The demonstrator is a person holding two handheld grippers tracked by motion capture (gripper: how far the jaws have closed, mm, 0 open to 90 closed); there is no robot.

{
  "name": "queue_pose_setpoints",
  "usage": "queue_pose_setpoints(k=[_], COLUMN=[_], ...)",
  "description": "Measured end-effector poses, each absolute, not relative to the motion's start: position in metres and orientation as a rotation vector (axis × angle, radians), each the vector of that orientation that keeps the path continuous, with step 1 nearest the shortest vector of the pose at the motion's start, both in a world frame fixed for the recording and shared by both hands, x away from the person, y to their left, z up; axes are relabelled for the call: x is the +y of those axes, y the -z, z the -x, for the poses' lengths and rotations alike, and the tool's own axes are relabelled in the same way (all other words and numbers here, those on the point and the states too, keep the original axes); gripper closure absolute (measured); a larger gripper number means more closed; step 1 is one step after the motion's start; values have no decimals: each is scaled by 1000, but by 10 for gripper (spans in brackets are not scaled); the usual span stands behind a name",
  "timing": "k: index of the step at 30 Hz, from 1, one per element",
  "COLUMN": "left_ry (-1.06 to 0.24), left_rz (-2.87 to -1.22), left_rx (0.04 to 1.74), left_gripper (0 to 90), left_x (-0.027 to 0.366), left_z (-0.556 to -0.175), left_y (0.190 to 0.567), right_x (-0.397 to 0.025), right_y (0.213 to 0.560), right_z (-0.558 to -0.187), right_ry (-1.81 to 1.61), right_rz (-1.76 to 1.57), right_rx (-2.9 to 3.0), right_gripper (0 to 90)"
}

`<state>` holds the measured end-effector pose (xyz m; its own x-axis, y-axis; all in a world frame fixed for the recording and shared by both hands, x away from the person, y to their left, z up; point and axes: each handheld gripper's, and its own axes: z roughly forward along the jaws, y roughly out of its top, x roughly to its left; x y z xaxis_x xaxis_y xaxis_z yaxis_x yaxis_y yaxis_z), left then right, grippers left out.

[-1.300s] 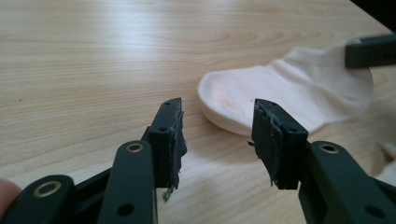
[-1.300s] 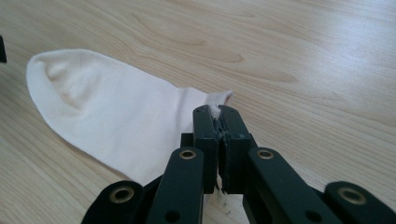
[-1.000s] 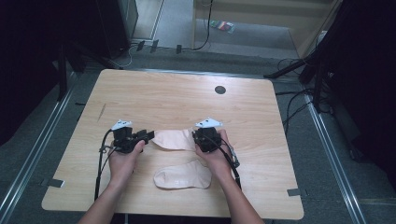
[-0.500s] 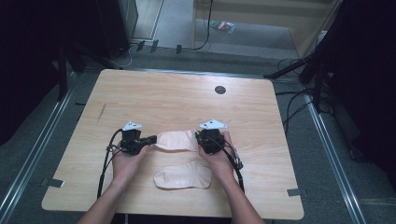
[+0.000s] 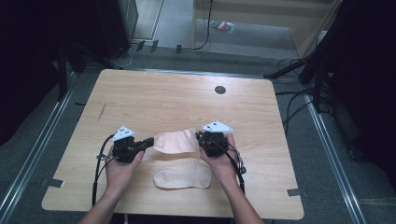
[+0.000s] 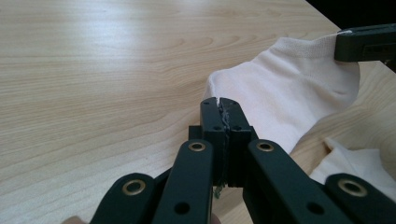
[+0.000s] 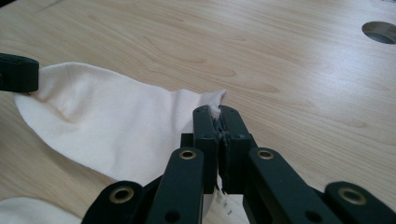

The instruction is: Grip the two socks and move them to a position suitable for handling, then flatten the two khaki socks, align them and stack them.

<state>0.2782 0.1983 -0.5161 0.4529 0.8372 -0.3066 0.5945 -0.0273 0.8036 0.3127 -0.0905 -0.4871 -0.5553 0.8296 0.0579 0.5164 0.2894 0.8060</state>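
Note:
A pale pink sock point(image 5: 175, 141) is stretched between my two grippers just above the wooden table point(image 5: 177, 102). My left gripper point(image 5: 148, 141) is shut on its left end; in the left gripper view the jaws point(image 6: 220, 103) pinch the edge of the sock point(image 6: 289, 88). My right gripper point(image 5: 200, 140) is shut on the other end, where the closed jaws point(image 7: 215, 112) hold a corner of the sock point(image 7: 116, 121). A second sock point(image 5: 183, 175) lies flat on the table, closer to the person, between the two hands.
A round dark hole point(image 5: 220, 89) sits near the table's far edge, also seen as the hole point(image 7: 380, 31) in the right gripper view. Cables trail from both grippers toward the front edge. Dark stands and cables surround the table on the floor.
Both grippers have drifted slightly toward the person, carrying the held sock with them. The lower sock has not moved.

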Motion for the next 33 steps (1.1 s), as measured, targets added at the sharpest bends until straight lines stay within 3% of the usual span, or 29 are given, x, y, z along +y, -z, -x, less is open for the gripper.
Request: queue_pose_setpoints(k=[33], left_ry=[-287], left_rz=[-1724], left_rx=[1119], left_gripper=[900], left_x=[193], left_z=[-217], left_y=[502], right_x=[-111], right_y=[475], right_z=[-251], right_ry=[-1224], right_rz=[-1193], right_rx=[2206], right_gripper=[879])
